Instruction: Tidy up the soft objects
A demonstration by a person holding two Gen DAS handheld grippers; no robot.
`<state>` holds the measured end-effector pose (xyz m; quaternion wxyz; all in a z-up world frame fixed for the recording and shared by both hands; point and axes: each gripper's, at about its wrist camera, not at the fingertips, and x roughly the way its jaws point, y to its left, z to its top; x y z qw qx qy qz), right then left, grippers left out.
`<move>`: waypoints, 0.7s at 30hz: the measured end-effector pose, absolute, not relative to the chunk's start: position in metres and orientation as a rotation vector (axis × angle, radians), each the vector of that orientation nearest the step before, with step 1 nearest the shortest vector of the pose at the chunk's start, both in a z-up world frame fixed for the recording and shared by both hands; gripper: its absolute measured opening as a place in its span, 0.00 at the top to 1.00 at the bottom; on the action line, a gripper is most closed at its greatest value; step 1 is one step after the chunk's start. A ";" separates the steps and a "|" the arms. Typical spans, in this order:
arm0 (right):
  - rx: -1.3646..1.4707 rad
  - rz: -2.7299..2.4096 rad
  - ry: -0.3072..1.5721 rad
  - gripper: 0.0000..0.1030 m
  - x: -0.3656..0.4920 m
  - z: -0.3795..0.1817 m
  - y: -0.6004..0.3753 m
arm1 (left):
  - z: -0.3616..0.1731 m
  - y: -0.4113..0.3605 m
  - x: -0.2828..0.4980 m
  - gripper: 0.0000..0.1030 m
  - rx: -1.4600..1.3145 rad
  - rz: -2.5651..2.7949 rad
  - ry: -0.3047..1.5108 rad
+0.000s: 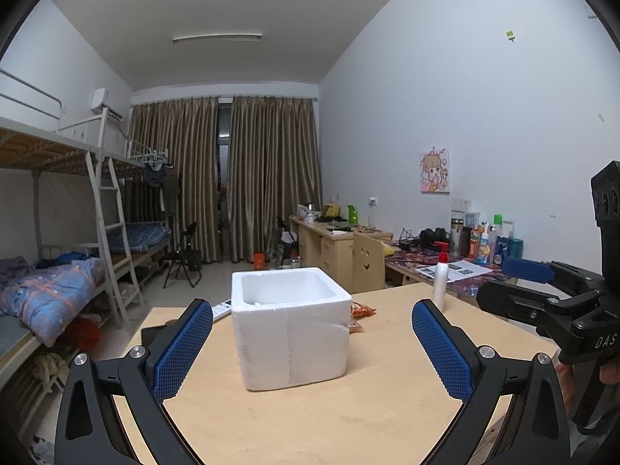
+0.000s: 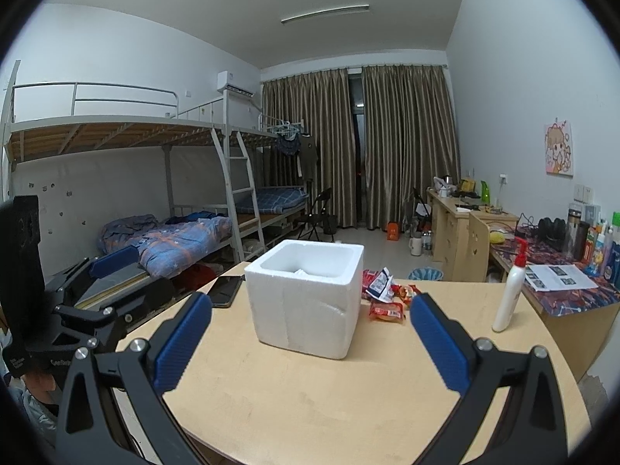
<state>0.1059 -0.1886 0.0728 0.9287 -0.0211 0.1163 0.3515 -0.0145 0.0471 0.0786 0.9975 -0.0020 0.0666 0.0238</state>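
Both grippers released above a pale wooden worktop [image 2: 310,399], nothing grasped.

The left gripper [image 1: 312,348] and right gripper [image 2: 310,345] hold their blue-padded fingers [image 2: 182,343] spread wide; at 12 o'clock stands the white square foam box [image 2: 306,302], with red crinkly snack packets [image 2: 387,302] just beside it at 2 o'clock, a black phone [image 2: 224,290] at 10 o'clock and a white pump bottle [image 2: 509,294] at 3 o'clock.
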 end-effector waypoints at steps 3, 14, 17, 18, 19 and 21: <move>-0.028 0.728 0.242 0.00 0.104 0.064 -0.192 | 0.072 0.046 -0.013 0.00 -0.009 0.041 0.134; 0.002 0.731 0.279 0.00 0.102 0.036 -0.197 | 0.041 0.048 -0.006 0.00 -0.022 0.057 0.165; 0.010 0.737 0.287 0.00 0.099 0.028 -0.197 | 0.031 0.049 -0.002 0.00 -0.036 0.052 0.188; 0.010 0.739 0.293 0.00 0.099 0.027 -0.196 | 0.028 0.049 -0.002 0.00 -0.040 0.049 0.196; 0.011 0.741 0.298 0.00 0.098 0.024 -0.196 | 0.025 0.050 -0.002 0.00 -0.043 0.051 0.200; 0.012 0.739 0.307 0.00 0.098 0.022 -0.196 | 0.020 0.051 -0.002 0.00 -0.052 0.047 0.213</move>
